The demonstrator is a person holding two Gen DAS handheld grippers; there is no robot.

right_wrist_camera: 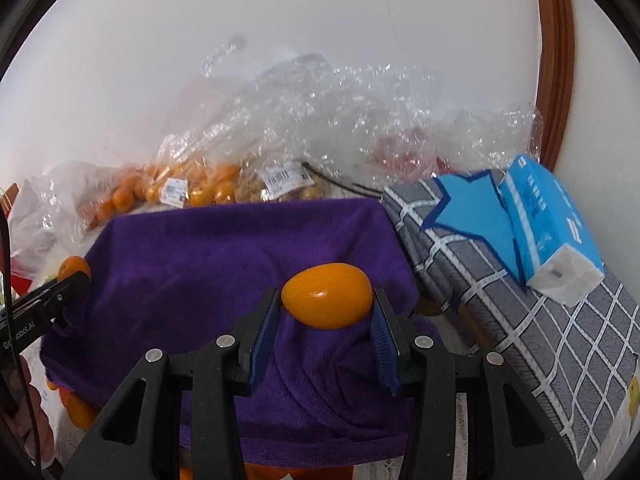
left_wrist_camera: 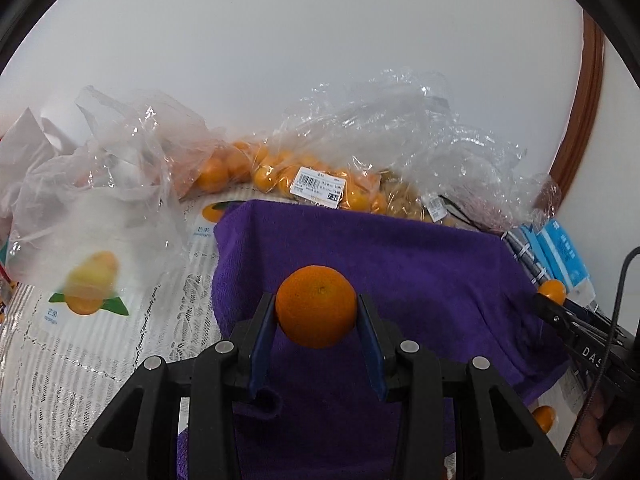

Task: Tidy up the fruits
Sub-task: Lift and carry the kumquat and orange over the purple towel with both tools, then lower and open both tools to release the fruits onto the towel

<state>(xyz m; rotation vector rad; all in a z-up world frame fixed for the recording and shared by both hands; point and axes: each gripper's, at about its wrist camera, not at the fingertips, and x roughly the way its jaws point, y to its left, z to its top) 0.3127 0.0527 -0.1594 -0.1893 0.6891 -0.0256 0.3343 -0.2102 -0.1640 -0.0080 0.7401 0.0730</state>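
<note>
- Fruit sits in both tools at once: the left gripper (left_wrist_camera: 316,316) is clamped on a round mandarin (left_wrist_camera: 316,306), the right gripper (right_wrist_camera: 326,312) on an egg-shaped kumquat (right_wrist_camera: 326,295).
- Each fruit lies straight ahead between its own blue pads (left_wrist_camera: 262,336), so neither needs reaching for; both hang above the purple towel (left_wrist_camera: 400,264).
- The kumquat's long axis runs left to right, across the jaws, which pinch it at its two ends; that hold looks liable to slip.
- The mandarin is dull and finely pitted, slightly flattened, with a small dark navel facing the camera.
- The kumquat is smooth and glossy, carrying a bright highlight.
- The towel is soft looped terry, draped over something raised and sagging at its edges; what it covers cannot be told.
- Far behind it, crinkled clear plastic bags (left_wrist_camera: 320,176) hold more orange fruit, with printed price labels (left_wrist_camera: 318,186).
- To the right lie a grey checked cushion (right_wrist_camera: 540,312) and a blue tissue pack (right_wrist_camera: 548,216).
</note>
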